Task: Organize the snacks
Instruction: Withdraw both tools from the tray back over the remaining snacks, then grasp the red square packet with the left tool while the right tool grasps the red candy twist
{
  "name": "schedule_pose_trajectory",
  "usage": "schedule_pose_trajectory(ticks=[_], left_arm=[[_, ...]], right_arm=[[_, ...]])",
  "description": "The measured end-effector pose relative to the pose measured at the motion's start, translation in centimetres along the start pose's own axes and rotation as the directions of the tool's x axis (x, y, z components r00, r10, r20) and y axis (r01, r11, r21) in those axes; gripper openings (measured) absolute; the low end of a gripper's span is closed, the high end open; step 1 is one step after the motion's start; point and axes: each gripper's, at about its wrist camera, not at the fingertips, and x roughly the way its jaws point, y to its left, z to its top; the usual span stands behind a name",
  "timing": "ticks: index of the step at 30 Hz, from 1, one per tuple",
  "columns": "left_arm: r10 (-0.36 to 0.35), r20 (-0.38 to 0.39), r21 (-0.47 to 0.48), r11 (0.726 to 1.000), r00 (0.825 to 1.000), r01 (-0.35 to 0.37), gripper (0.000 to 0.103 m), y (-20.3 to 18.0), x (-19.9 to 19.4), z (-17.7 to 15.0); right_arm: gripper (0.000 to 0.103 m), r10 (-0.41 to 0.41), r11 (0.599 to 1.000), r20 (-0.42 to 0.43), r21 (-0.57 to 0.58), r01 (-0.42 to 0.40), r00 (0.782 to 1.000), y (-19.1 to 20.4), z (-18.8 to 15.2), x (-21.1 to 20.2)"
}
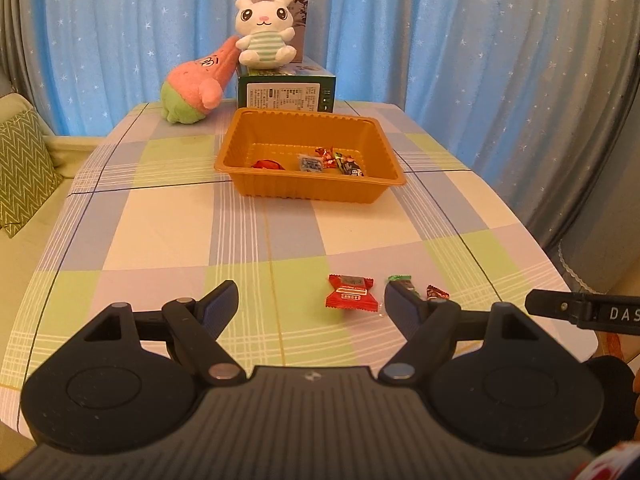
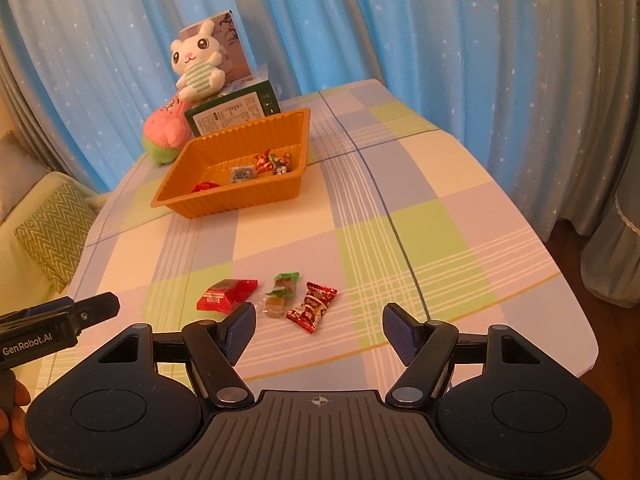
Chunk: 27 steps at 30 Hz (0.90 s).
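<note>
Checked cloth in pale blue, green and cream covers the table (image 2: 440,200), with blue starred curtains (image 2: 440,20) behind. Low in each wrist view, both claws stand wide apart and grip nothing: the left gripper (image 1: 312,304) and the right gripper (image 2: 319,322). Just beyond them, at lower centre, 3 wrapped snacks lie side by side on the cloth: a red packet (image 2: 226,295), a clear green-ended sweet (image 2: 281,295) and a red-and-white sweet (image 2: 312,306). Farther back, centre frame, an orange tray (image 1: 312,190) holds several more sweets (image 1: 334,160). Behind it stand a green box (image 1: 286,94), a white rabbit plush (image 1: 266,32) and a pink plush (image 1: 196,84).
</note>
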Motion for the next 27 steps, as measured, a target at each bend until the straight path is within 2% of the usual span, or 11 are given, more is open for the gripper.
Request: schedule_pose_trajectory(ticks=[5,14,27], left_arm=[[-0.004,-0.012,-0.01,1.0,1.0,0.004,0.078,0.1,0.9,0.1],[-0.058,-0.102,-0.019,0.998,0.993,0.057,0.078,0.2,3.7,0.0],[-0.103,-0.175,0.015,0.994,0.979,0.107,0.064,-0.3,9.3,2.0]], right_arm=[[0.07,-0.004,1.0,-0.012,0.01,0.005,1.0,-0.3,-0.1,0.8],[0.07,-0.004,0.999,-0.051,0.035,0.006,0.999,-0.8,-0.9,3.5],[0.07,-0.011,0.997,-0.072,0.072,0.017,0.997,-1.4,-1.0,7.1]])
